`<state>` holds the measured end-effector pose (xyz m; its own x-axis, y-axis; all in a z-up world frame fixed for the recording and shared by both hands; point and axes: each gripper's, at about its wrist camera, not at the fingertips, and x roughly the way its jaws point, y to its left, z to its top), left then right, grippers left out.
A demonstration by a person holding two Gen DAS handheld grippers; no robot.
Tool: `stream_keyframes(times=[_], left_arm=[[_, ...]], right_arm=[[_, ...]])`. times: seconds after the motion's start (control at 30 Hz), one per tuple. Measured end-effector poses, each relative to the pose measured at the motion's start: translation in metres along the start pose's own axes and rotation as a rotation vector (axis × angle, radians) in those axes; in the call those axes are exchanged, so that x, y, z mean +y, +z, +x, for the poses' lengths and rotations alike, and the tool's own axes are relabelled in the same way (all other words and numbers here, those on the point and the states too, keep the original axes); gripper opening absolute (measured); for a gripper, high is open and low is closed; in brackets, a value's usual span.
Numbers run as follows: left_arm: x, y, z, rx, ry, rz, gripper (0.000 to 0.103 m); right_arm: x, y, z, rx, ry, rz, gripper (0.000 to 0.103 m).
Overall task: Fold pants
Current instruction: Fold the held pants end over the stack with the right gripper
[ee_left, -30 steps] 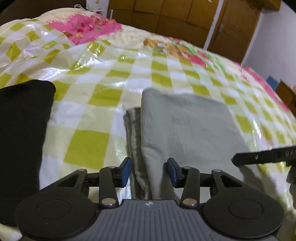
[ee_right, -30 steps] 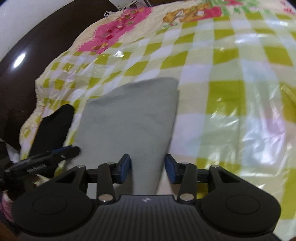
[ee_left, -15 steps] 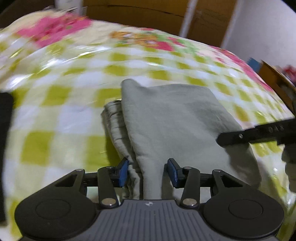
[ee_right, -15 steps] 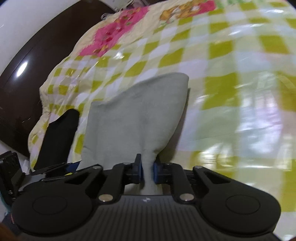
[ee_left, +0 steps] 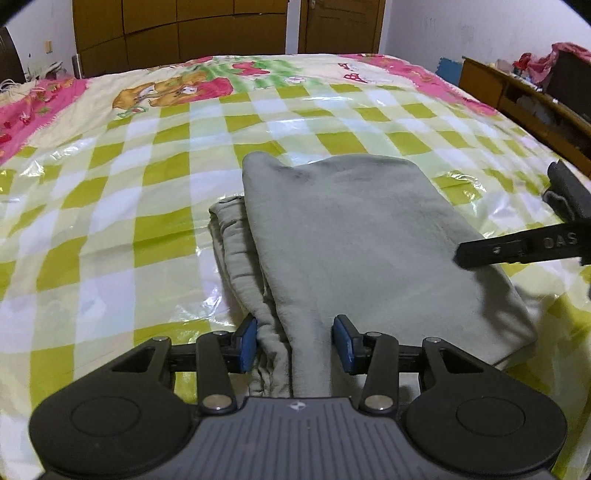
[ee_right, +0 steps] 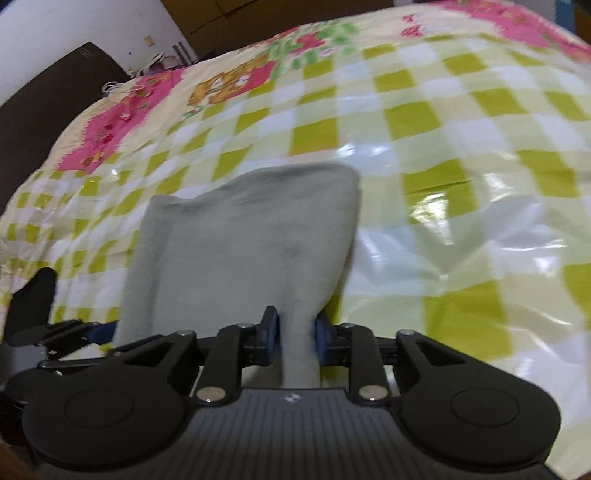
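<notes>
Checked green-and-white bedspread (ee_left: 147,206), wooden wardrobe (ee_left: 177,33) at 12 o'clock. Folded grey pants (ee_left: 354,236) lie mid-bed. Left gripper (ee_left: 294,344): pads parted astride pants' near edge. Right gripper (ee_right: 294,334): clamped on pants' near edge.

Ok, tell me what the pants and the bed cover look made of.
Pants: grey-green soft knit, probably fleece or cotton jersey. The surface is matte and slightly fuzzy, bunching in rounded folds where the right gripper pinches it.
Bed cover: checked fabric, apparently under a clear plastic sheet. Bright glare patches and crinkle lines suggest the film, though a glossy coating is possible.
</notes>
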<state>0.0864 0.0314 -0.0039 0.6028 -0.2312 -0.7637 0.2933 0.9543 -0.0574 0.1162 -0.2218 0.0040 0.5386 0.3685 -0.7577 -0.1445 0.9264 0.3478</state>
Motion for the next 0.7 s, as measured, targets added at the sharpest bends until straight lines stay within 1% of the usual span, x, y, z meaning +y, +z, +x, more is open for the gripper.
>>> stream_keyframes(times=[0.2, 0.27, 0.47, 0.7], left_arm=[[-0.006, -0.001, -0.004, 0.002, 0.033, 0.012, 0.054], [-0.008, -0.002, -0.006, 0.000, 0.038, 0.019, 0.054], [-0.009, 0.000, -0.007, -0.001, 0.043, 0.031, 0.054], [-0.010, -0.002, -0.005, 0.001, 0.047, 0.038, 0.054]], right_arm=[[0.007, -0.010, -0.020, -0.035, -0.016, -0.042, 0.024], [0.009, -0.011, -0.020, -0.036, -0.022, -0.043, 0.024], [0.000, -0.013, -0.016, -0.025, -0.022, 0.000, 0.025], [0.004, -0.014, -0.014, -0.017, -0.030, -0.013, 0.028]])
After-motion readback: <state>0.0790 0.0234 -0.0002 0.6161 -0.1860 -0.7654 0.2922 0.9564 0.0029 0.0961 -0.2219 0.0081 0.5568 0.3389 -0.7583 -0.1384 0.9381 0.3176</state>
